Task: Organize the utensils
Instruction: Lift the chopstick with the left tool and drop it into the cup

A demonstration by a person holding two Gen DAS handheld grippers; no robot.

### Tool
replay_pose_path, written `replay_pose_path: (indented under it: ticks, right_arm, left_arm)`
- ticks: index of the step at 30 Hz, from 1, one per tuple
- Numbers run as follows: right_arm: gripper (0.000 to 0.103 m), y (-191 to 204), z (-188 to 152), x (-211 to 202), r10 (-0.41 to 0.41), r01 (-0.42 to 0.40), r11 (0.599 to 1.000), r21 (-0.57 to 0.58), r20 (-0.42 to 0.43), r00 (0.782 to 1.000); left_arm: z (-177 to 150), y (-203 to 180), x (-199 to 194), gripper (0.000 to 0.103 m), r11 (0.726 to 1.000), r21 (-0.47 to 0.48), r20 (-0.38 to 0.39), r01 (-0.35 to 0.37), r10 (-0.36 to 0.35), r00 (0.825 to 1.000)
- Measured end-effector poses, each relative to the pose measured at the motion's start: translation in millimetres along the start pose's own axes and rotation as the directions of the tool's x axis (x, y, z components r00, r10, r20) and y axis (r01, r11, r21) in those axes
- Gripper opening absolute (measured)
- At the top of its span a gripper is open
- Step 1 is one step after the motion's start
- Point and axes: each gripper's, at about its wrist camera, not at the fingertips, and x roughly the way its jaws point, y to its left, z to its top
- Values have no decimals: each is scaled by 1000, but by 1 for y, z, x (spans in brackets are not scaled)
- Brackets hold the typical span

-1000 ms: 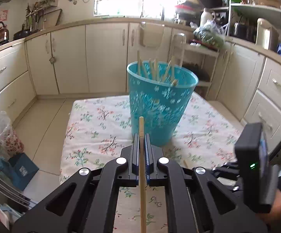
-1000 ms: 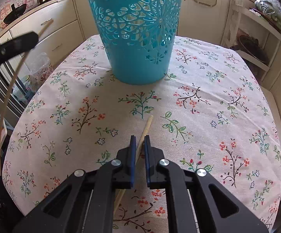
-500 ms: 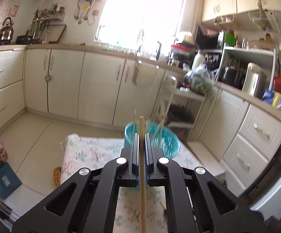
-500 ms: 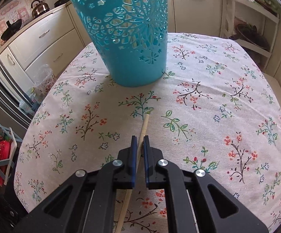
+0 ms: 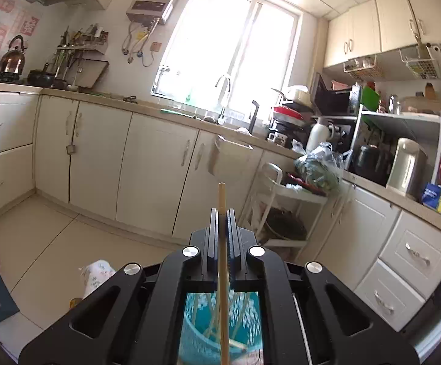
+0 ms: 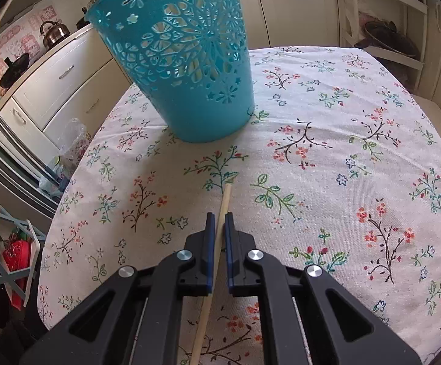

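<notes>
Left gripper (image 5: 222, 213): jaws are pinching 1 chopstick (image 5: 222, 243) upright, its top poking above the tips and its lower end hanging over the basket (image 5: 196, 331) mouth below.
Right gripper (image 6: 217, 217): jaws are sitting narrow around a second chopstick (image 6: 224, 200); it looks gripped, though I cannot tell how firmly. Its far end is lying on or just over the table (image 6: 342, 152), near the basket (image 6: 183, 60).
Risk, left: if the stick is let go while off-centre, it could strike the rim or the sticks already inside and bounce out.
Risk, right: the stick is running at a slant between the jaws, so a lift could let it pivot or slip.
Basket: blue cut-out plastic, standing upright on the flowered cloth, holding several chopsticks leaning inside.
</notes>
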Motion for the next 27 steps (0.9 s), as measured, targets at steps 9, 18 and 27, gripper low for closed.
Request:
replay_pose_path:
  ticks: [9,18,27]
  right_arm:
    - [7,-3,3,2,13,-13,1000,19,10,1000]
    - [7,-5,4,3,17,-18,999,28,16,1000]
    - [7,-5,3,3,16,-16,999,29,17,1000]
  left_arm:
    - [6,14,66,5,995,-85,54,-51,56,997]
    - [-24,19,95,5,991,-124,42,-47,53,998]
    - [-28,8,89,5,997,-53,25,-59,61,998]
